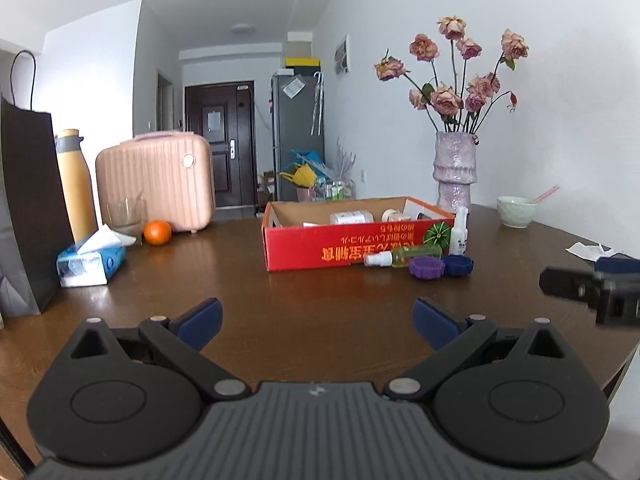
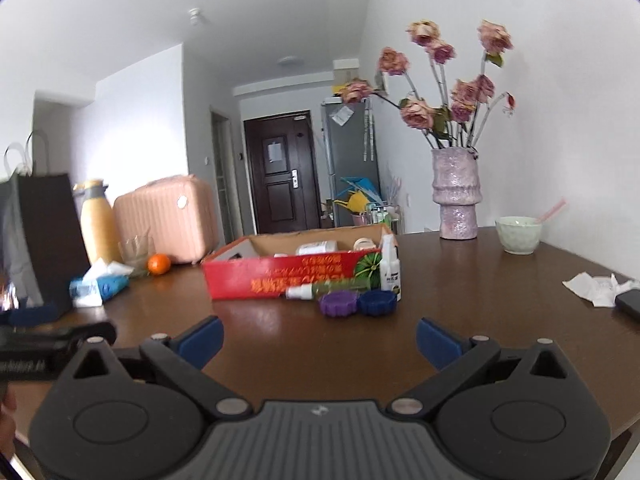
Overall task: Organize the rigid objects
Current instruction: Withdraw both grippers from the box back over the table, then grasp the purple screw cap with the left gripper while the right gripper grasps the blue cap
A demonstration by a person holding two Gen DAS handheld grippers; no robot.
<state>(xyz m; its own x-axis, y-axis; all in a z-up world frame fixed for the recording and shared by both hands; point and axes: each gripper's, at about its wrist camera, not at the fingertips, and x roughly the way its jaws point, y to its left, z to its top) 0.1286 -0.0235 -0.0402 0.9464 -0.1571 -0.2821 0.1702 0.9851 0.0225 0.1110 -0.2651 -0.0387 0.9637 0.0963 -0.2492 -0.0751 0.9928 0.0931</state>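
While both sets of jaws stood wide and empty, the right gripper (image 2: 319, 338) sat nearer the spray bottle (image 2: 326, 289), lying crosswise against the red box (image 2: 256, 276) ahead.

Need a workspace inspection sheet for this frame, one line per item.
Surface: brown wooden table, glossy.
Job's things: red box with jars inside; lying spray bottle, upright spray bottle, purple cap and blue cap on the table in front of it.
Clutter: tissue pack, orange, glass, bowl, crumpled paper.
Grippers: left gripper and right gripper open, empty.
Cables: nothing seen.
Surroundings: vase of flowers, pink case, door, fridge.
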